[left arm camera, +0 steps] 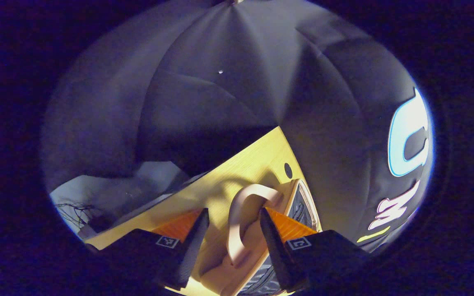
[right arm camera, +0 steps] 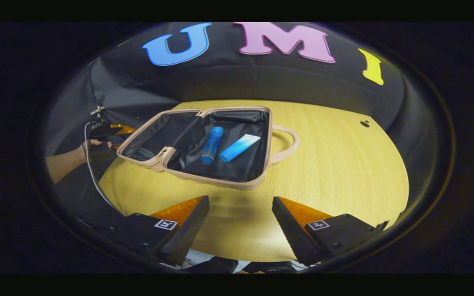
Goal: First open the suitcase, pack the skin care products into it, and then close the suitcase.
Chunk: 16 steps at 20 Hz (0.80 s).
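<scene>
Suitcase [right arm camera: 204, 164] lies open flat on the yellow wood counter [right arm camera: 335, 164], beige shell, black lining. Lid half is splayed toward the left tool, and the base half has its carry handle [right arm camera: 288, 142] pointing the other way.

Two skin care items are in the base half: a blue bottle [right arm camera: 211, 144] and a blue-to-white tube [right arm camera: 239, 148], side by side, close together, both lying on the lining.

Right tool [right arm camera: 240, 224]: jaws apart, holding nothing, hovering over bare counter on the near side of the suitcase, clear of it.

Left tool [left arm camera: 233, 236]: jaws apart, straddling the lid's beige handle [left arm camera: 245, 218]. The fingers [left arm camera: 191, 242] sit either side of the strap with visible gaps, so not pressing on it. Lid edge and zipper [left arm camera: 303, 203] run just beside the right finger.

In the right gripper view the left tool shows at the far edge of the lid, with a hand [right arm camera: 93, 144] around its body and a cable [right arm camera: 93, 172] trailing down off the counter.
</scene>
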Motion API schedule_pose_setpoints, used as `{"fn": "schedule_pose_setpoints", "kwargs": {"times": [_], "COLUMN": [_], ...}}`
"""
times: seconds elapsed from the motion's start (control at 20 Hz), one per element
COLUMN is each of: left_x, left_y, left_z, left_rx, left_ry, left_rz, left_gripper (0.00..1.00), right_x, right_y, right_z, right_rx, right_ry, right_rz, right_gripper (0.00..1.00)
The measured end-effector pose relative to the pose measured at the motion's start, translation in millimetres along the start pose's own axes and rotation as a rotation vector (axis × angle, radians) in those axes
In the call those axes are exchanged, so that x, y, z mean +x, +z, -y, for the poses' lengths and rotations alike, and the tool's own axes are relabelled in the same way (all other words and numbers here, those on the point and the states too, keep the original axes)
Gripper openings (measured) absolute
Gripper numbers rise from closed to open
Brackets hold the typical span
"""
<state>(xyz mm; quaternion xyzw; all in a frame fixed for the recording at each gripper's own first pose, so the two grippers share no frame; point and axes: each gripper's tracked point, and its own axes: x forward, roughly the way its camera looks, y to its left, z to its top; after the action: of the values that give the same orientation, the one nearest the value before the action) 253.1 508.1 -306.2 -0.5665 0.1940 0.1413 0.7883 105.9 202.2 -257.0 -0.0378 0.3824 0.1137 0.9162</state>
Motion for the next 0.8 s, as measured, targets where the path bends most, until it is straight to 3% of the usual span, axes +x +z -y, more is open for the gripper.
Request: {"fn": "schedule_pose_setpoints", "kwargs": {"times": [0.05, 0.1, 0.15, 0.25, 0.5, 0.6, 0.65, 0.8], "left_x": [1.3, 1.2, 7.2, -0.5, -23.2, -45.7, -57.6, -92.5], "left_y": [-2.7, -5.6, -8.4, -8.1, 0.8, 8.5, 10.2, 6.6], "left_z": [2.1, 4.2, -1.7, -1.1, 32.8, 65.2, 81.9, 142.8], "left_rx": [-0.043, -0.083, -0.098, -0.08, 0.156, 0.195, 0.223, 0.365], "left_ry": [-0.021, -0.034, -0.008, 0.013, 0.034, 0.018, 0.009, -0.036], "left_rz": [-0.011, -0.032, -0.028, -0.012, 0.034, 0.045, 0.047, 0.049], "left_gripper": [0.76, 0.57, 0.49, 0.2, 0.08, 0.07, 0.12, 0.07], "right_x": [1.2, 1.8, 3.3, 1.7, -2.7, -4.4, -5.1, -11.0], "right_y": [-1.0, -0.7, 0.0, 2.6, 2.7, 3.3, 2.9, 13.9], "right_z": [1.5, 5.3, 11.8, 24.5, 42.2, 43.5, 47.1, 43.1], "right_rx": [0.016, 0.02, 0.017, 0.01, 0.041, 0.054, 0.054, 0.094], "right_ry": [-0.003, -0.01, -0.018, -0.032, -0.041, -0.036, -0.051, -0.022], "right_rz": [-0.007, -0.007, 0.0, 0.009, 0.011, 0.01, 0.003, 0.024], "right_gripper": [0.98, 0.98, 0.98, 0.98, 0.98, 0.98, 0.98, 0.98]}}
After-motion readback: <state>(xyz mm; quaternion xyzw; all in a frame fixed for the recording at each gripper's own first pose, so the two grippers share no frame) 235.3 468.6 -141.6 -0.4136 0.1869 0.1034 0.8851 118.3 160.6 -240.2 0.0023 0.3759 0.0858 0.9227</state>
